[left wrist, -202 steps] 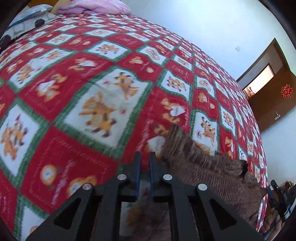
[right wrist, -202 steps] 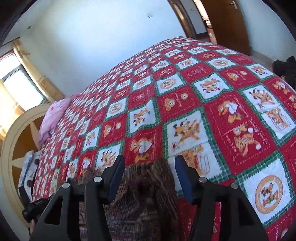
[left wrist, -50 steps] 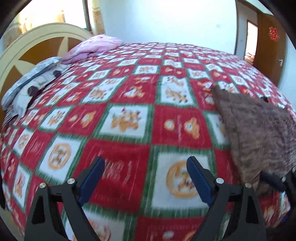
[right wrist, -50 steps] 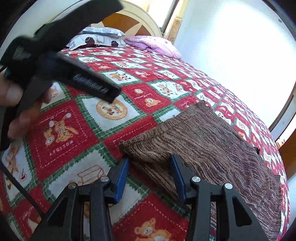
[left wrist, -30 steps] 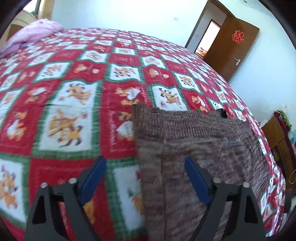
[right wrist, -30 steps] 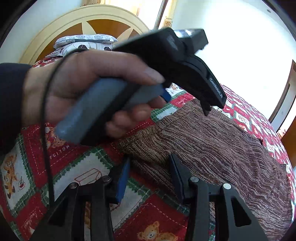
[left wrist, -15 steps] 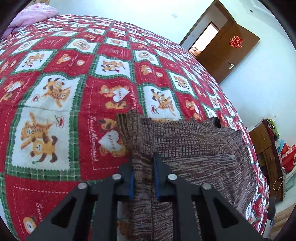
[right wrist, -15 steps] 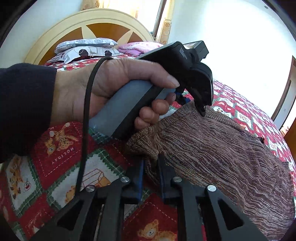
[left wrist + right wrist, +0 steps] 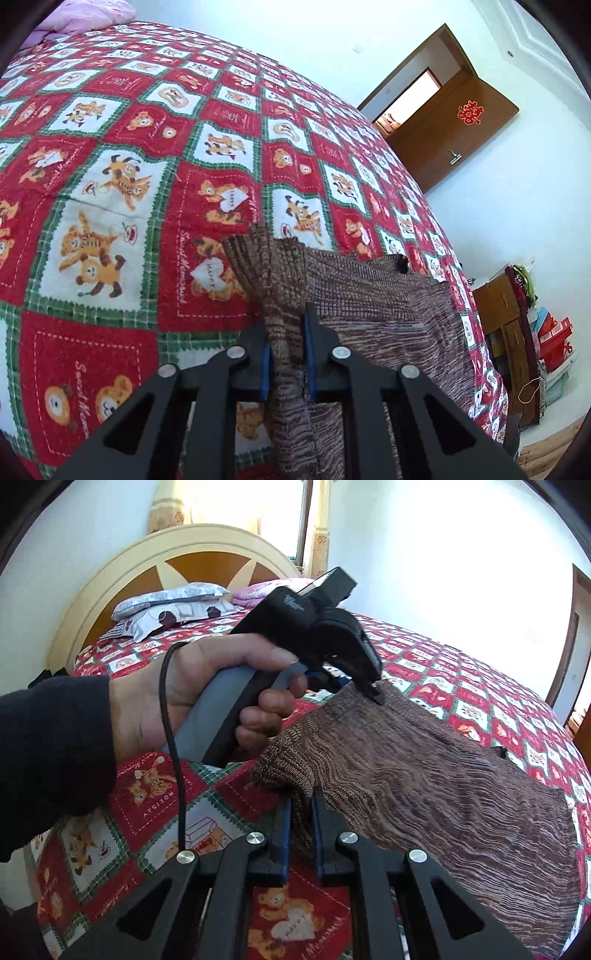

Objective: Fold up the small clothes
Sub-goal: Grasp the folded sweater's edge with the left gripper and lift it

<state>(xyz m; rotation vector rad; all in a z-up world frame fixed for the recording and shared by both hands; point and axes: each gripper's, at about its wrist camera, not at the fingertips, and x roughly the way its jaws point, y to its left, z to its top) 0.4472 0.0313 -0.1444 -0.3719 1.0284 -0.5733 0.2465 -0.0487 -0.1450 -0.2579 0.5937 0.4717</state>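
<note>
Left claw [image 9: 286, 332] pinches the brown knit garment [image 9: 369, 302] at its 9 o'clock edge; right claw [image 9: 300, 812] pinches a corner. Garment lies on the bedspread [image 9: 147, 147]. Only the left view shows the door [image 9: 454, 136]; only the right shows the headboard [image 9: 155, 554], pillows [image 9: 170, 609] and left hand [image 9: 207, 698].

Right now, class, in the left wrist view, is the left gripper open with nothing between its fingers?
No: the left gripper is shut on a bunched edge of the brown knitted garment, pinched between its blue-padded fingers.
</note>
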